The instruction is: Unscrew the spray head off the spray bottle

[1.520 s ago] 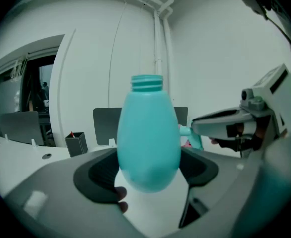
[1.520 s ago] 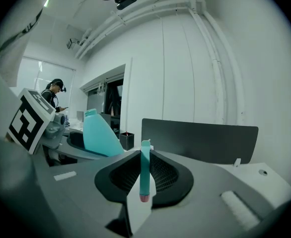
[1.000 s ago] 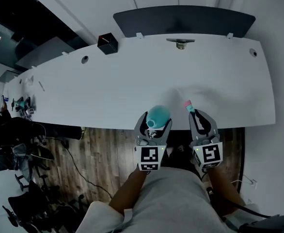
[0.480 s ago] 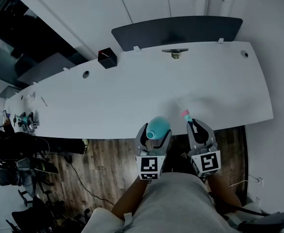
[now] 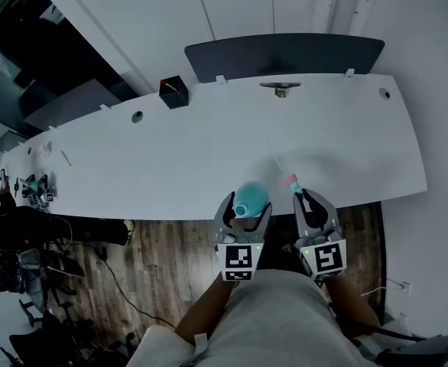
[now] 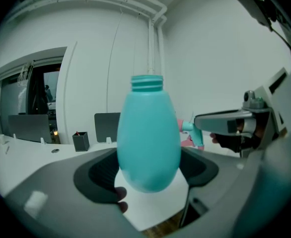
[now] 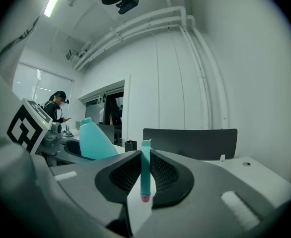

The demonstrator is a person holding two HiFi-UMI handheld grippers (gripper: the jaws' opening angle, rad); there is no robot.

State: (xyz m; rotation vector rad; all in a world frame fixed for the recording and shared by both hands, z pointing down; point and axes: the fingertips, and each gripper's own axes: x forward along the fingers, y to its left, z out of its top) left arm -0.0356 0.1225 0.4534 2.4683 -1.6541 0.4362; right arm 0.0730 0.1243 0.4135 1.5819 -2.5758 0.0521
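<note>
The person holds 2 tongs side by side at the near edge of the white bench (image 5: 209, 147), a little right of its middle, above the strip where the bench gives way to the wood floor (image 5: 163, 254). The left tongs (image 5: 245, 206) stand wide and clamp the belly of the teal spray bottle (image 6: 148, 138) between their dark pads. The bottle is upright in the left gripper view, and its threaded neck (image 6: 147, 82) is bare and open at the top, with no head on it. The right tongs (image 5: 306, 198) are nearly closed and pinch the spray head (image 7: 145, 170) — a narrow teal piece with a pink tip. In the right gripper view it stands upright between the ribbed pads, pink end down. In the head view the pink end points away from the person over the bench. The spray head sits just to the right of the bottle and apart from it; the 2 do not touch. At the far edge of the bench stand a small black box (image 5: 173, 92), left of the middle, and a small metal fitting (image 5: 281, 89) — beyond them is a dark chair back (image 5: 285, 52). In the right gripper view another person (image 7: 56, 108) stands far off at the left.
</note>
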